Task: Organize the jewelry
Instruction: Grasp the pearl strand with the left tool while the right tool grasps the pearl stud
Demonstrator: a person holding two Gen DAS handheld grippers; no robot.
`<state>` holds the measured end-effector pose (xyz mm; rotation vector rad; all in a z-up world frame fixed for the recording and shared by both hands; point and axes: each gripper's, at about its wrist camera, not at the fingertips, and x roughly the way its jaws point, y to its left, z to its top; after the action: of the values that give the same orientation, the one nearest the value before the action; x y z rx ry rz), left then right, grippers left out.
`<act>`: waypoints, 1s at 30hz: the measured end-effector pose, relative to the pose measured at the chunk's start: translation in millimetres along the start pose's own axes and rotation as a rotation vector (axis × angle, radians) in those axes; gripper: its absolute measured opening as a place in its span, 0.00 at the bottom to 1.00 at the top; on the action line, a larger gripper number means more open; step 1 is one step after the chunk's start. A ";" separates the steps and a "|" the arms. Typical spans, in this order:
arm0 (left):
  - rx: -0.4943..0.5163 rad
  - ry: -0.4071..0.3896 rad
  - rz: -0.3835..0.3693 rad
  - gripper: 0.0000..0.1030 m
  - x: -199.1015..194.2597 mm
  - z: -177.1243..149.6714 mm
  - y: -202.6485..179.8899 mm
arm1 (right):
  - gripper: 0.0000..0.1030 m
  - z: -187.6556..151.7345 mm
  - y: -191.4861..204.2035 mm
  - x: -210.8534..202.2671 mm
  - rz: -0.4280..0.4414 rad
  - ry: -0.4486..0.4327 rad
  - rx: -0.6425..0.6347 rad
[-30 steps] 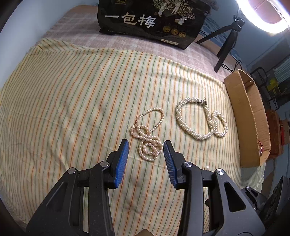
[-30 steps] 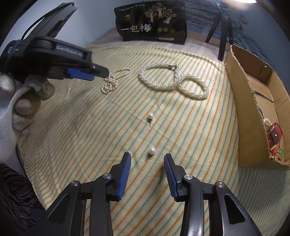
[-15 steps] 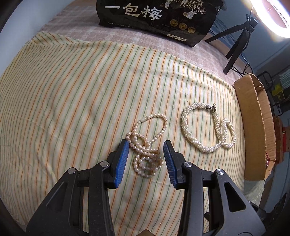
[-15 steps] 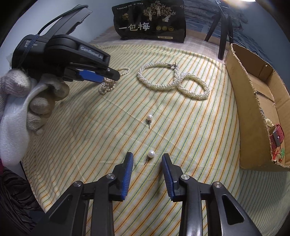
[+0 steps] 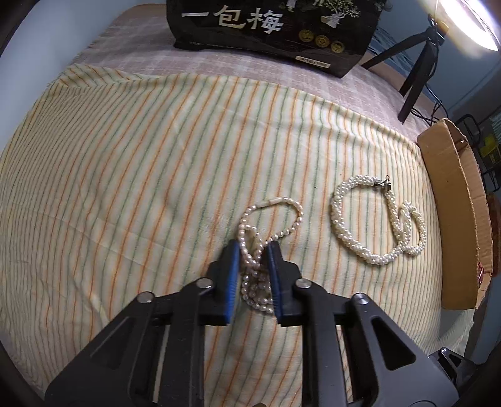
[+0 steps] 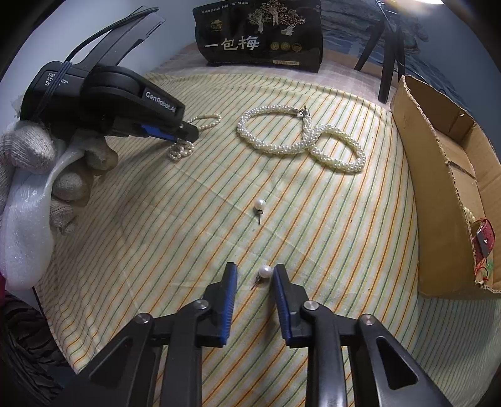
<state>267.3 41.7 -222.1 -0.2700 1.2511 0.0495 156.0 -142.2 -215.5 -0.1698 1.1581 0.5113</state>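
Note:
A thin pinkish pearl necklace [image 5: 269, 225] lies bunched on the striped cloth [image 5: 125, 175]. My left gripper [image 5: 253, 247] is down over it, its blue pads close on either side of the bunched strands. The necklace also shows in the right wrist view [image 6: 188, 137] under the left gripper [image 6: 188, 133]. A thick twisted white pearl necklace [image 5: 375, 225] [image 6: 300, 137] lies to the right. My right gripper [image 6: 254, 270] is open, straddling a pearl stud earring [image 6: 264, 271]. A second pearl earring [image 6: 260, 205] lies further ahead.
An open cardboard box [image 6: 444, 188] [image 5: 460, 219] stands at the cloth's right edge, with a small red item [image 6: 483, 239] inside. A black printed bag [image 6: 260, 34] [image 5: 272, 28] stands at the back. A tripod [image 5: 416, 69] stands back right.
My left gripper moved forward and down over the pink necklace and its pads narrowed around it. My right gripper advanced until the near earring sits between its fingers.

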 end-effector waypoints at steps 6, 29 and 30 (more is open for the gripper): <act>0.008 -0.005 0.009 0.11 -1.7 -2.3 3.8 | 0.06 1.3 1.7 1.9 -0.024 0.003 -0.018; -0.061 -0.111 -0.140 0.05 -68.6 8.0 11.1 | 0.06 20.6 -10.8 -48.1 0.006 -0.131 0.047; -0.057 -0.117 -0.149 0.05 -72.1 8.4 8.6 | 0.06 21.7 -12.3 -51.4 0.005 -0.138 0.050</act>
<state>250.6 59.9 -153.4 -0.4034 1.1116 -0.0268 164.3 -159.9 -161.7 -0.0866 1.0354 0.4906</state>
